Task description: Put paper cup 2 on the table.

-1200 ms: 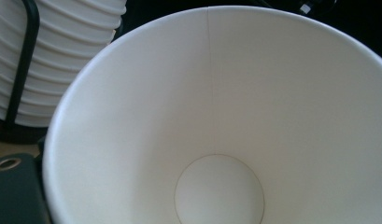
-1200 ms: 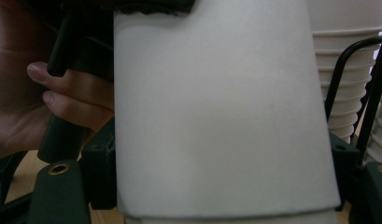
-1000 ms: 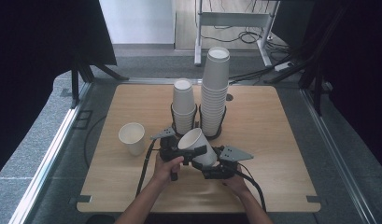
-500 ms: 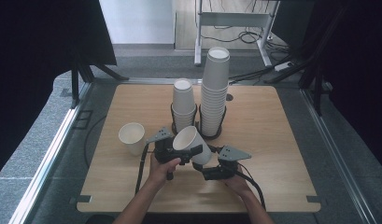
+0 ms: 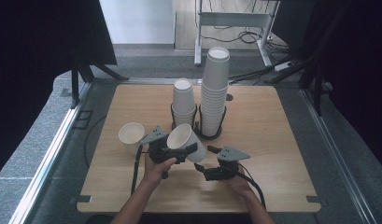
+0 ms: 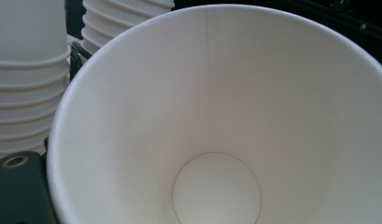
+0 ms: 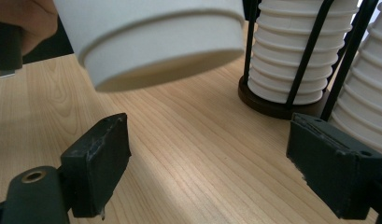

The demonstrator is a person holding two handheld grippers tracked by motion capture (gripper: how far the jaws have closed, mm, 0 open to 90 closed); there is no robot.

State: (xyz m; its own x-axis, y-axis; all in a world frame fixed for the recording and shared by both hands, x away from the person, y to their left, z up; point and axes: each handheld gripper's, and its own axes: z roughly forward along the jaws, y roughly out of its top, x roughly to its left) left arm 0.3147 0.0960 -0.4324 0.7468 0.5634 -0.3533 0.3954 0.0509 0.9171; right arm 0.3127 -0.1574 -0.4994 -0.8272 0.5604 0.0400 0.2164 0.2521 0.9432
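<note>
My left gripper (image 5: 181,149) is shut on a white paper cup (image 5: 185,140) and holds it tilted above the table, mouth toward the camera. In the left gripper view the cup's inside (image 6: 216,121) is right in front, with one black finger (image 6: 18,191) at its rim. My right gripper (image 5: 205,158) sits just right of the cup, low over the table. Its jaws have just been opening and stand open (image 7: 212,163) with nothing between them; the cup's base (image 7: 156,42) hangs above them.
A second white cup (image 5: 131,136) stands upright at the left of the wooden table (image 5: 272,140). Behind the grippers, black wire holders keep a short cup stack (image 5: 184,100) and a tall one (image 5: 215,88). The stacks (image 7: 291,60) are close ahead of the right gripper.
The left gripper has carried the cup a little left and up, away from the right gripper. The right hand has stayed in place.
</note>
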